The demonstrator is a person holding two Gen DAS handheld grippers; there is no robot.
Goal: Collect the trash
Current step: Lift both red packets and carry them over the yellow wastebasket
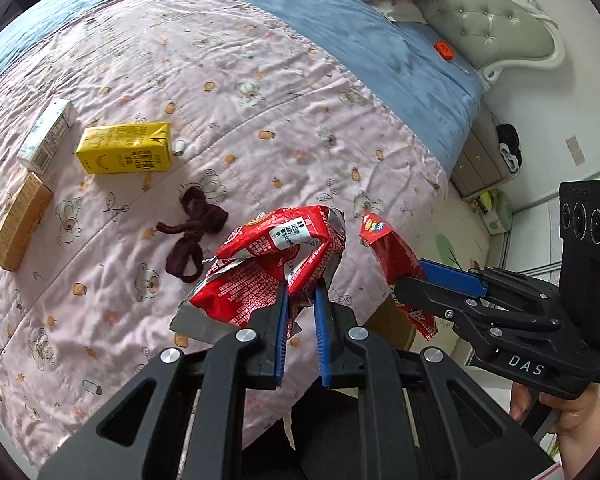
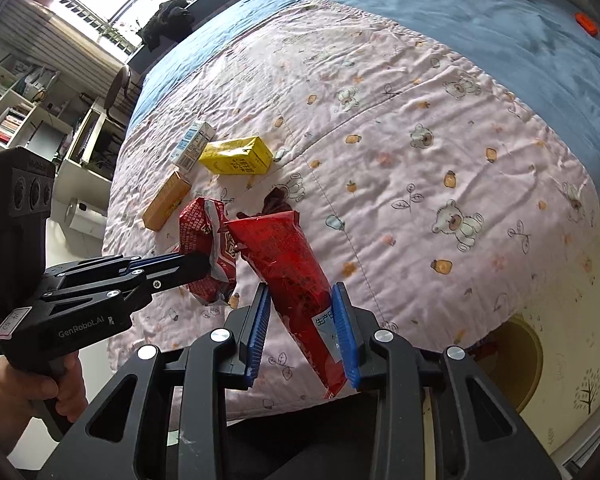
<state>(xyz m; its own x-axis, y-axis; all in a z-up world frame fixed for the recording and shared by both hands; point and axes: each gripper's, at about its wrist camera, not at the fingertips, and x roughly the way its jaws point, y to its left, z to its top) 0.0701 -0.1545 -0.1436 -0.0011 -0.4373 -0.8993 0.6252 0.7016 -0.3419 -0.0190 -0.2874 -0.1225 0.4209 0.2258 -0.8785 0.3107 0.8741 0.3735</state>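
Two red wrappers (image 1: 268, 268) (image 2: 296, 276), each between closed fingers (image 1: 281, 320) (image 2: 342, 328) (above bed).

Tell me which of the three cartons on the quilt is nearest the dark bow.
The yellow carton: it lies closest to the dark bow. The white carton and orange-brown carton sit farther off.

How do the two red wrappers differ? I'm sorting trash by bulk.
The left gripper pinches a crumpled red wrapper, folded over with its silver lining showing; the right gripper holds a long red wrapper, fairly flat and straight. Both are red printed snack packaging, lifted off the pink quilt.
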